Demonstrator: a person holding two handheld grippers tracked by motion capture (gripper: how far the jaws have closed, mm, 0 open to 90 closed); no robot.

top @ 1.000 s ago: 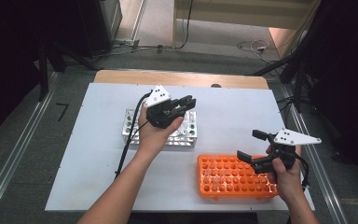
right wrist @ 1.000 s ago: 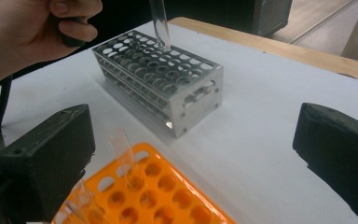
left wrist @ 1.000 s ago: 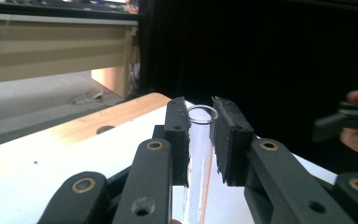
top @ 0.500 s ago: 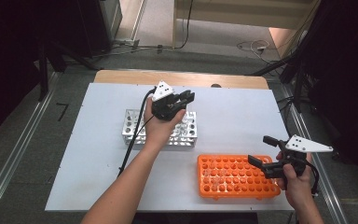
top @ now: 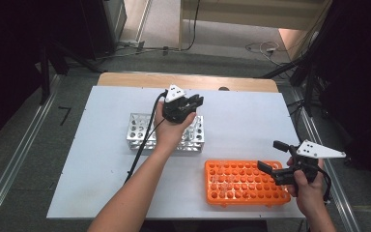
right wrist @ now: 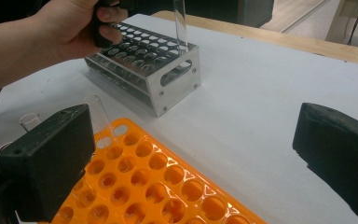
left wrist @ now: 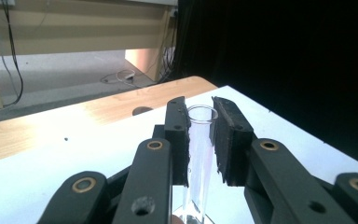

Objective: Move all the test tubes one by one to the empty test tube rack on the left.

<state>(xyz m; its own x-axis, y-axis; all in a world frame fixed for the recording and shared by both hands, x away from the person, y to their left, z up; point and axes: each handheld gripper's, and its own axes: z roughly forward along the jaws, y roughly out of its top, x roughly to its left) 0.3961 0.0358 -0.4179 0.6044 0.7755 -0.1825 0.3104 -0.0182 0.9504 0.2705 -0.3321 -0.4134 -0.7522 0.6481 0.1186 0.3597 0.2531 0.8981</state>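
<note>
Operator: Left gripper (top: 187, 107) status?
Tech: Jaws clamped on glass tube (left wrist: 198, 154), long axis vertical, frame centre. Metal rack (right wrist: 145, 65) sits directly beneath, apparently; right gripper (top: 278, 158) stands open, farther off.

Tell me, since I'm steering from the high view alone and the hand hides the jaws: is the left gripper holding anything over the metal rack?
Observer: Yes. In the left gripper view, the left gripper is shut on a clear test tube, whose open rim sits level with the jaw tips.
Operator: Where is its lower end?
Observer: The right gripper view shows it at the top of the metal rack, by the corner nearest the orange rack. I cannot tell whether it has entered a hole.
Operator: Is the orange rack loaded?
Observer: Partly. A few clear tubes stand in its holes, close beside one jaw of the open right gripper.
</note>
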